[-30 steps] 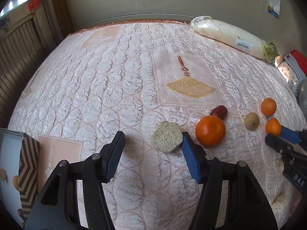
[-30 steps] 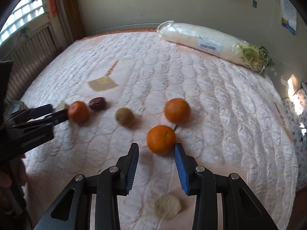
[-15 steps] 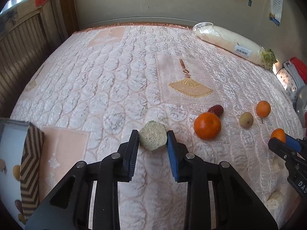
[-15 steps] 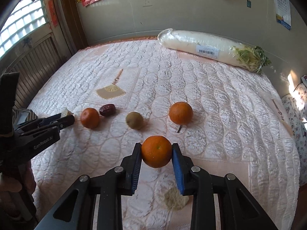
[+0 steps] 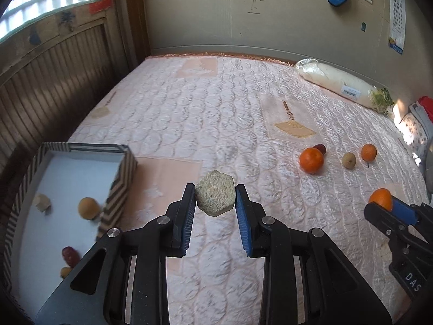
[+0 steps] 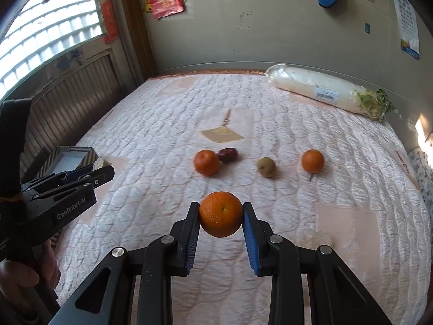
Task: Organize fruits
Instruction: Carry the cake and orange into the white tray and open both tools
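My left gripper (image 5: 215, 199) is shut on a pale, rough hexagonal cake (image 5: 214, 193), lifted off the quilted bed. My right gripper (image 6: 221, 216) is shut on an orange (image 6: 221, 214), also held above the quilt. In the left wrist view that right gripper (image 5: 389, 205) shows at the right edge with its orange (image 5: 381, 198). Left on the quilt are an orange (image 6: 206, 162) touching a dark red date (image 6: 228, 154), a brownish small fruit (image 6: 266, 167) and another orange (image 6: 312, 161). A box with zigzag-patterned walls (image 5: 121, 178) lies to the left, holding several small fruits.
A long wrapped white radish (image 6: 322, 92) lies at the far right by the wall. A second pale cake (image 6: 319, 239) rests on the quilt near my right gripper. Wooden panelling (image 5: 54, 86) runs along the left side. A hand (image 6: 16, 279) holds the left tool.
Both grippers closed on their items, the left on the cake and the right on the orange, then lifted them off the quilt and pulled back. The patterned box has come into view at left.
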### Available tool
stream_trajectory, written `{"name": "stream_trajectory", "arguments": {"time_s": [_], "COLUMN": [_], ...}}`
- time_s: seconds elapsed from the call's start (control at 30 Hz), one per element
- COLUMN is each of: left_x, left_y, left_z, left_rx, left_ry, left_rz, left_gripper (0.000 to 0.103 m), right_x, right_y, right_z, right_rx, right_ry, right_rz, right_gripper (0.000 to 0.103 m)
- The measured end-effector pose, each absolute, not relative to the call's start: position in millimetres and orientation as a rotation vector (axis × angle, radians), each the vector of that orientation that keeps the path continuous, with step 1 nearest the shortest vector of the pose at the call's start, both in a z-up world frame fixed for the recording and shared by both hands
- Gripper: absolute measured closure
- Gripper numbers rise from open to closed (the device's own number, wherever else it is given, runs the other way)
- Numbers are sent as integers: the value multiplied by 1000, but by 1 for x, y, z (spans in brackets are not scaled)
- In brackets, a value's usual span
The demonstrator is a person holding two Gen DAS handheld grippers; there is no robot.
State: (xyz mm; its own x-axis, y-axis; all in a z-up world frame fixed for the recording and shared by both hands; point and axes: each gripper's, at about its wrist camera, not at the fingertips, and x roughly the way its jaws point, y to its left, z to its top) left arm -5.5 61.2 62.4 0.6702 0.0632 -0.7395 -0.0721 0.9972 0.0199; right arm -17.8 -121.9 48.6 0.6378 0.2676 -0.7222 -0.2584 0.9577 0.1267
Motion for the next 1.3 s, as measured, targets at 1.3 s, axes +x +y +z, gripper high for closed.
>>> {"name": "stream_trajectory", "arguments": {"time_s": [1.3], "left_x": [-91], "left_y": [240], "left_z": [76], "left_rx": [-127], "left_ry": [757], "left_rz": [428], "left_gripper": [74], "right_x": [-47], "right_y": [98], "right_z": [73], "right_rx": [-208], "right_ry": [770], "right_rz": [701], "right_gripper": [73]}}
